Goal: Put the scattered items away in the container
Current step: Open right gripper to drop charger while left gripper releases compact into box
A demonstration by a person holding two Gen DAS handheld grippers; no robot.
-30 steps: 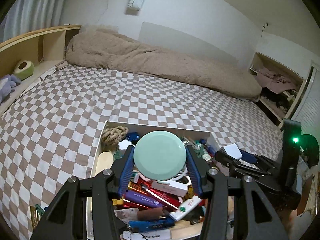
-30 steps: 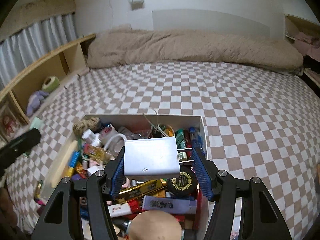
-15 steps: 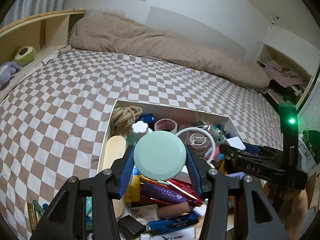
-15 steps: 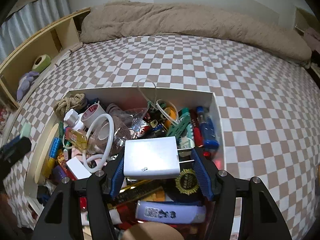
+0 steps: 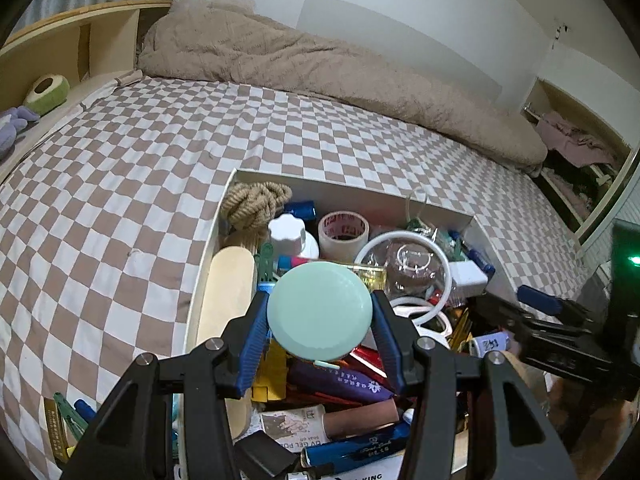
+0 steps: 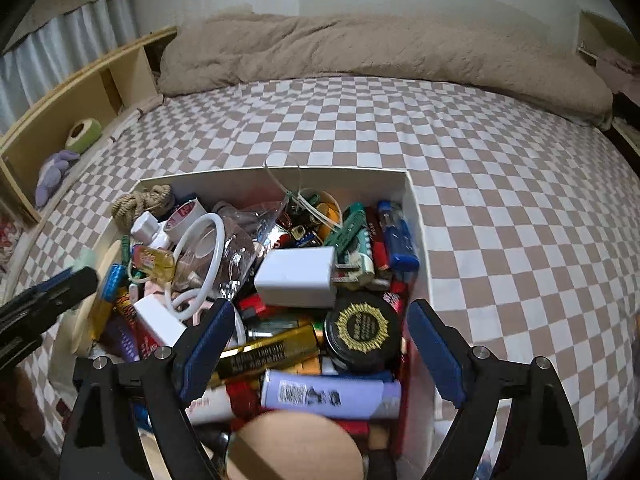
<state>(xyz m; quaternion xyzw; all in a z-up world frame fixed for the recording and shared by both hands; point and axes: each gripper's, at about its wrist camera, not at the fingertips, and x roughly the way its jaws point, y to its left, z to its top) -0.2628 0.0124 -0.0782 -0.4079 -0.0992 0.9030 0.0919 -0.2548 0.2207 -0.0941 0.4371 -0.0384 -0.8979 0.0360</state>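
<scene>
Checkered bedspread (image 5: 152, 184) filling the left wrist view, with a white container (image 5: 360, 190) sitting on it, crammed with odds and ends. Holding a mint-green round disc (image 5: 320, 310) between the blue pads of the left gripper (image 5: 320, 322), pinching it at its two side edges, flat face toward the camera. Hovering directly over the heap, just this side of a clear bag ringed by white tubing (image 5: 404, 264), with a coil of rope (image 5: 256, 202) in the far left corner. Lying outside the box at lower left, a green clip and a few other small pieces (image 5: 70, 416), possibly still awaiting pickup, though blurred at the lens edge.

Same checkered cover (image 6: 500, 208) spreading behind the container (image 6: 418, 216) in the right wrist view. Standing spread wide and empty, the jaws of the right gripper (image 6: 320, 344), having just been opening. Resting beyond and between the fingertips, the white charger (image 6: 298, 278), flat on the pile with its prongs pointing right, its long axis running across the view, touching neither pad. Sitting just beside it, a black jar with a gold seal (image 6: 362, 328).
</scene>
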